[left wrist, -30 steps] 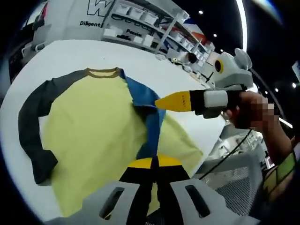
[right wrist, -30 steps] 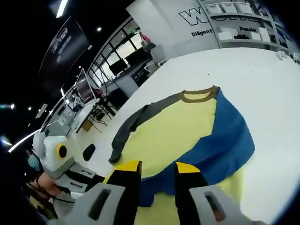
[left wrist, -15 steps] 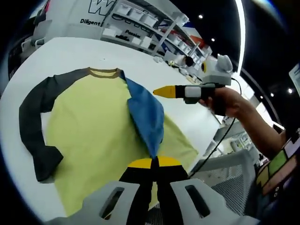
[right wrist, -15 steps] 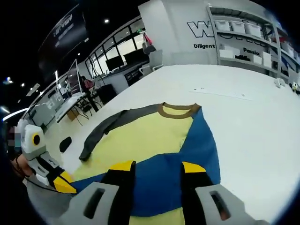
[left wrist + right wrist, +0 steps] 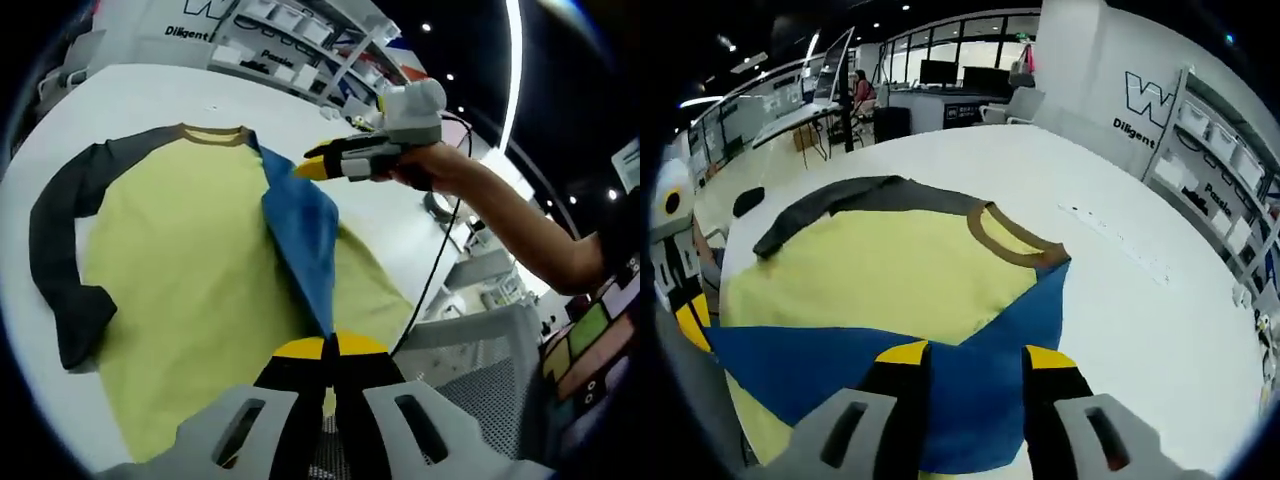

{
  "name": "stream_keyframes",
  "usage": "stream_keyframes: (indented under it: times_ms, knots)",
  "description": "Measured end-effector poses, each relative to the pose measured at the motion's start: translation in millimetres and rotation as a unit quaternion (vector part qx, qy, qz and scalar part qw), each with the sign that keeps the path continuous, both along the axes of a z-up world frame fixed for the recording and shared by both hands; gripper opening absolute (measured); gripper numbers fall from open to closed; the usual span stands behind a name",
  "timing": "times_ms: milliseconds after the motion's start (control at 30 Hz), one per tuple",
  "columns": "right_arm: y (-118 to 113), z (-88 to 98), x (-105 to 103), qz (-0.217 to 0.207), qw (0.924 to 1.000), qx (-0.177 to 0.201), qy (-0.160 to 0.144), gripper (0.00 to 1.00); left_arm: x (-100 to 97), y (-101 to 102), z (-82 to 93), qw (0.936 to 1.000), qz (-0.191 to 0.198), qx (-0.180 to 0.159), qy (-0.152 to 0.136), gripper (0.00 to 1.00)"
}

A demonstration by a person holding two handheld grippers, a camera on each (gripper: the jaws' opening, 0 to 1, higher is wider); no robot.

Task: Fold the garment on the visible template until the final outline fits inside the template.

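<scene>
A yellow long-sleeved shirt [image 5: 180, 260] lies flat on the white table [image 5: 150, 90], with its brown collar [image 5: 215, 133] at the far end. Its grey sleeve [image 5: 55, 250] lies bent at the left. The blue sleeve [image 5: 305, 240] is folded over the body and tapers down to my left gripper [image 5: 325, 347], which is shut on its end. My right gripper [image 5: 312, 168], held in a hand, hovers by the blue shoulder. In the right gripper view, my right gripper [image 5: 976, 358] is open over the blue sleeve [image 5: 870, 370], and the left gripper [image 5: 690, 325] is at the sleeve's tip.
Shelves with white bins [image 5: 290, 45] stand behind the table. Desks with monitors [image 5: 840, 90] are across the room. A mesh chair [image 5: 470, 400] sits off the table's near right edge. A cable [image 5: 440, 260] hangs from the right gripper, under the person's arm [image 5: 510, 220].
The right gripper has moved along the blue sleeve toward the shoulder and collar. The blue sleeve now lies straighter and flatter over the yellow body. The left gripper has kept hold of the sleeve's end.
</scene>
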State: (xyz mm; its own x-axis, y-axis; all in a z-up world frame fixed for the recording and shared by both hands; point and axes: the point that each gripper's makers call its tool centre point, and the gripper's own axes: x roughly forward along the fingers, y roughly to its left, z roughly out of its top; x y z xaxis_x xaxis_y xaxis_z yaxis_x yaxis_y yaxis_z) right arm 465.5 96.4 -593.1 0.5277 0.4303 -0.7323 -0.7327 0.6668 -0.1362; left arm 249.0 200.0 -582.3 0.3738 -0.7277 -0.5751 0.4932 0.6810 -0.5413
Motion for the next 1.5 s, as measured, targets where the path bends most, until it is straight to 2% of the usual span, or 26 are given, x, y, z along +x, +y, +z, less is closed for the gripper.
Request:
stream_keyframes:
  times_ms: [167,300,467,567,700,800,933,1000,1333,1400,1500]
  knots:
    - [4.7,-7.7,15.4,0.034,0.9990,-0.030,0.002,0.24,-1.7,-2.6,-0.4,1.0000,-0.004,-0.004,0.004,0.00]
    - [6.6,-18.4,25.3,0.041,0.9980,-0.043,0.021,0.18,-2.0,-3.6,-1.0,1.0000,-0.005,-0.005,0.005,0.00]
    - [3.7,-32.4,25.4,0.071,0.9934,-0.085,0.032,0.17,-1.2,-2.2,-2.3,1.0000,-0.001,-0.005,0.006,0.00]
    - [3.0,-38.0,24.5,0.071,0.9930,-0.084,0.043,0.16,-0.5,-1.6,-2.3,1.0000,0.000,-0.005,0.006,0.00]
    - [-2.1,-43.2,28.7,0.066,0.9923,-0.096,0.041,0.17,-0.7,-1.9,-2.9,1.0000,0.000,-0.004,0.007,0.00]
    - [-2.2,-47.4,26.9,0.073,0.9914,-0.100,0.043,0.12,-0.9,-1.7,-4.0,0.9999,0.002,-0.004,0.009,0.00]
    - [-1.0,-48.0,25.7,0.072,0.9917,-0.096,0.045,0.00,-1.1,-1.2,-5.2,0.9999,0.004,-0.004,0.012,0.00]
    - [-1.8,-48.9,26.5,0.057,0.9932,-0.091,0.044,0.00,-1.3,-1.1,-5.5,0.9999,0.007,-0.007,0.013,0.00]
    - [-3.9,-46.4,26.2,0.049,0.9949,-0.082,0.032,0.00,-2.4,-0.5,-7.3,0.9998,0.010,-0.007,0.017,0.00]
    - [-6.5,-39.9,29.4,0.033,0.9969,-0.069,0.019,0.00,-1.3,0.3,-6.1,0.9998,0.010,-0.007,0.015,0.00]
    - [-12.5,-23.4,36.4,-0.015,0.9995,-0.026,0.006,0.00,0.5,1.9,-4.9,0.9998,0.014,-0.009,0.014,0.00]
